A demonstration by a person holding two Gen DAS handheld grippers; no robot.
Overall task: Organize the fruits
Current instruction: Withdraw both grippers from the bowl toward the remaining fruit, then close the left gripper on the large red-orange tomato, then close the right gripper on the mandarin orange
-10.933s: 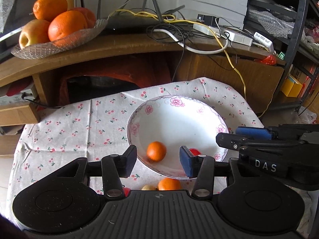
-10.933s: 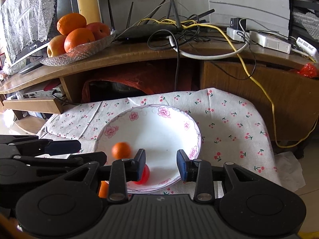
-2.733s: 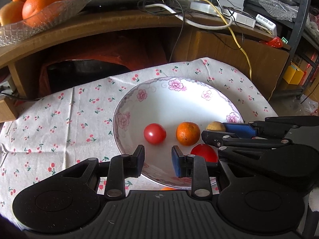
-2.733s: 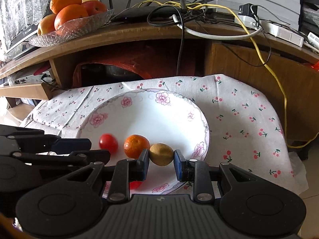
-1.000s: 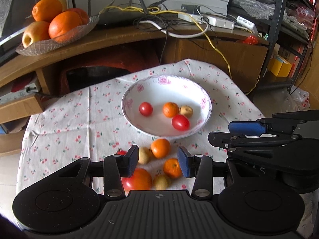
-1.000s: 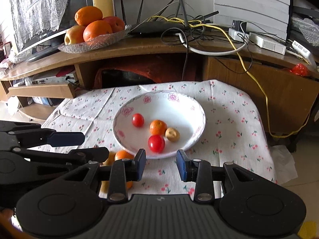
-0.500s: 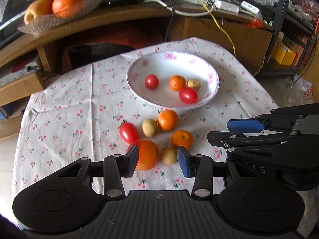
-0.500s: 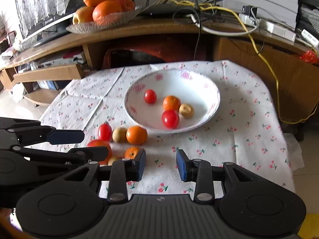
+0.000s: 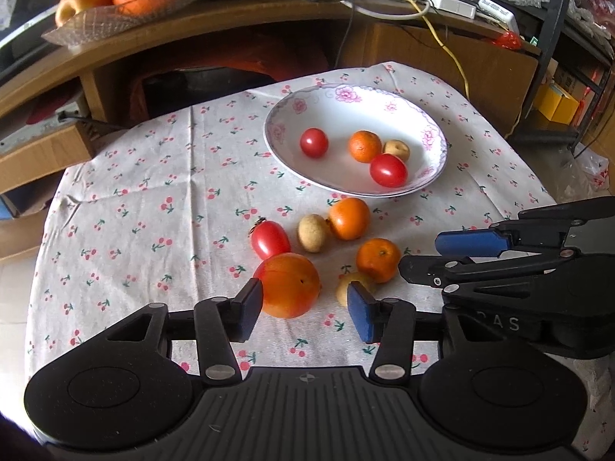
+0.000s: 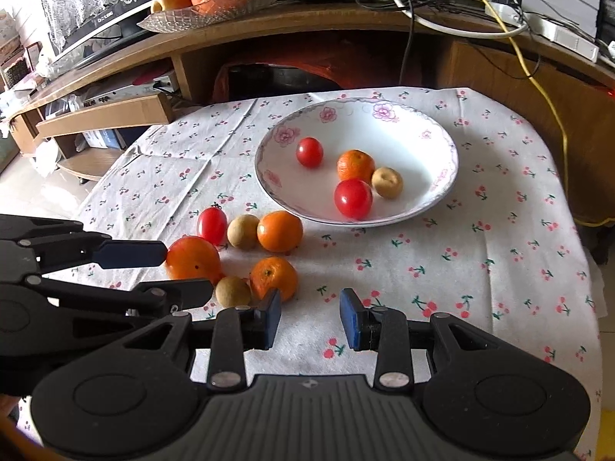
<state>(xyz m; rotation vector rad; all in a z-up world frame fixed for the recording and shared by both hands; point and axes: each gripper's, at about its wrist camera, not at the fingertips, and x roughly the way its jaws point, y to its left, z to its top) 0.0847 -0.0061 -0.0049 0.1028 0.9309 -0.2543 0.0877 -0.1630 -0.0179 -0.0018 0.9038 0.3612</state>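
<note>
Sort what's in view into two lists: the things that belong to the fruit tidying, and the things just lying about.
Job:
flowered bowl with four fruits in it
six loose fruits on the cloth
left gripper
right gripper

Lying about:
glass fruit dish
cables
power strip

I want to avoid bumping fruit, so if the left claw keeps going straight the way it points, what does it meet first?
Most likely the big orange-red fruit lying on the tablecloth: it sits between the open fingers of the left claw, nearer the left finger. Depth is hard to judge here.
</note>
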